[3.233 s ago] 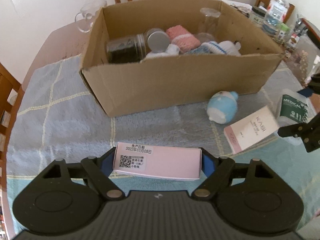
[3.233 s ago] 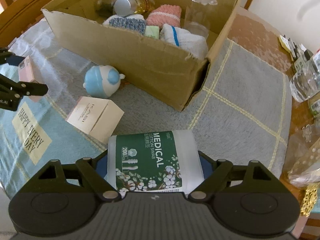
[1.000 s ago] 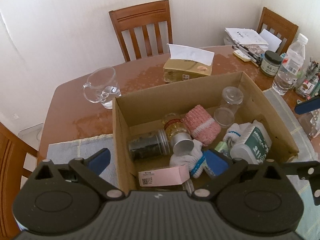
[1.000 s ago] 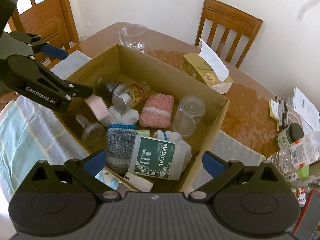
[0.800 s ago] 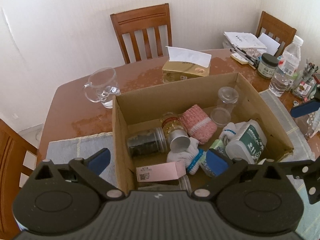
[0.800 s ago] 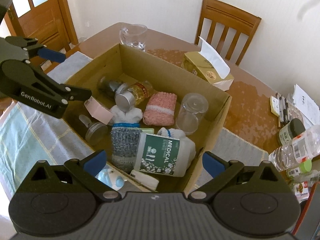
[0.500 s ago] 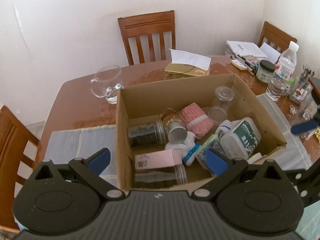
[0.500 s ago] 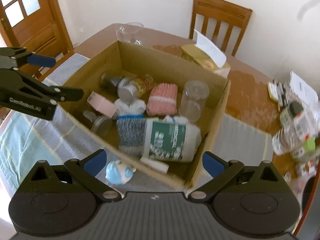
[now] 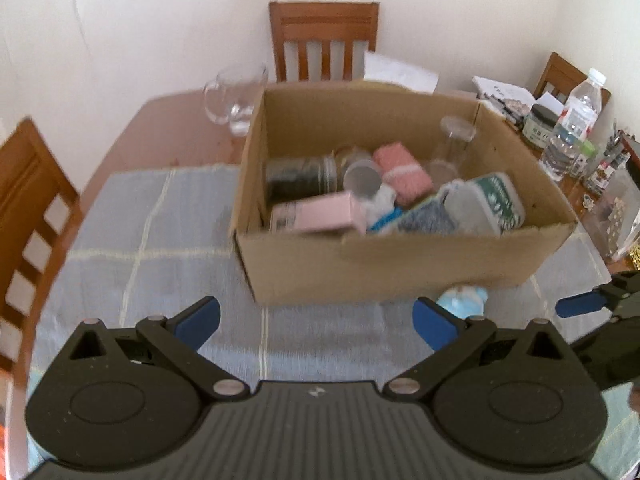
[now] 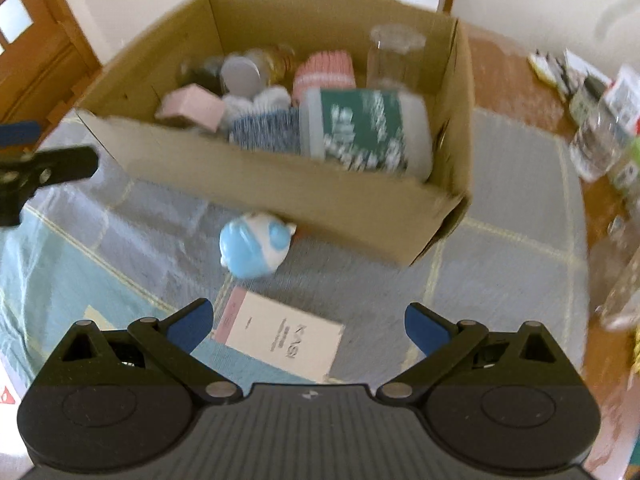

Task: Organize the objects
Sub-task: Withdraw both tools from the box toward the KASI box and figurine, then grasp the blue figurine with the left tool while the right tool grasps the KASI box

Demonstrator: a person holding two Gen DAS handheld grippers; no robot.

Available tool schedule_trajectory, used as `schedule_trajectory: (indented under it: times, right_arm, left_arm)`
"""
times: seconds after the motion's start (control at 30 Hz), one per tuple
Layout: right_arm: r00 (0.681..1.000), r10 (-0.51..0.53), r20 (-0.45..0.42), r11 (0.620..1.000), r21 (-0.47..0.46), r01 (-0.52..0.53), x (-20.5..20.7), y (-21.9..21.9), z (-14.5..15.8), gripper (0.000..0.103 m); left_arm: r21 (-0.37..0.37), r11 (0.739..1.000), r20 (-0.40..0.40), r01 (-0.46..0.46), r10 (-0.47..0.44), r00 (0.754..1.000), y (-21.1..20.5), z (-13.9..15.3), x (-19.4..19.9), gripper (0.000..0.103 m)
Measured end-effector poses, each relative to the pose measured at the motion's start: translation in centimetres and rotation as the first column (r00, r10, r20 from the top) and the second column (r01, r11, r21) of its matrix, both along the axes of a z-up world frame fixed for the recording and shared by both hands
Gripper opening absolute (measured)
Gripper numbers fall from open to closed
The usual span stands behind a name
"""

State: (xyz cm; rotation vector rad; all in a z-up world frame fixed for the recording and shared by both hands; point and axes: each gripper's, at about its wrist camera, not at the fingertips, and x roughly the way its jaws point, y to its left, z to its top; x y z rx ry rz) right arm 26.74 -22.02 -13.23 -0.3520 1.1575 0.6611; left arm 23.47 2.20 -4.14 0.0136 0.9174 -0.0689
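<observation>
A cardboard box (image 9: 400, 268) (image 10: 280, 184) stands on the table and holds a pink carton (image 9: 320, 213) (image 10: 192, 109), a green-labelled swab tub (image 9: 496, 202) (image 10: 360, 128), jars and knitted items. A blue and white toy (image 10: 256, 245) (image 9: 464, 300) lies in front of the box. A white and pink carton (image 10: 280, 338) lies just ahead of my right gripper (image 10: 308, 324), which is open and empty. My left gripper (image 9: 316, 322) is open and empty, low over the cloth in front of the box.
A blue-grey checked cloth (image 9: 160, 240) covers the table. A glass mug (image 9: 234, 100) stands behind the box at left. Bottles and jars (image 9: 568, 132) crowd the right edge. Wooden chairs (image 9: 324, 40) stand around the table.
Both grippers have dropped and pulled back from above the box to in front of it, both open. The pink carton and the swab tub lie in the box.
</observation>
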Motion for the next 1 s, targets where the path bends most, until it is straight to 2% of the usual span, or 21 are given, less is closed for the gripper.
schedule_trajectory:
  times: [0.23, 0.43, 0.77, 1.0]
  right_arm:
    - [0.993, -0.116, -0.019, 0.993, -0.020, 0.116, -0.7, 1.2, -3.0, 0.103]
    - [0.990, -0.140, 0.011, 0.988, -0.061, 0.141, -1.4, 1.5, -4.6, 0.103]
    - [0.988, -0.152, 0.036, 0.985, -0.075, 0.155, 0.1, -2.3, -4.8, 0.103]
    - [0.996, -0.071, 0.059, 0.996, -0.052, 0.074, 0.9, -4.9, -4.9, 0.103]
  left_arm:
    - [0.010, 1.000, -0.031, -0.009, 0.009, 0.999, 0.8, -1.4, -1.0, 0.102]
    - [-0.006, 1.000, -0.051, 0.004, -0.004, 0.999, 0.9, -1.7, -1.1, 0.102]
    - [-0.002, 1.000, -0.067, 0.012, -0.012, 0.998, -1.6, -2.3, 0.0, 0.102]
    - [0.018, 0.998, -0.097, 0.061, -0.059, 0.994, -5.7, -3.3, 1.0, 0.102]
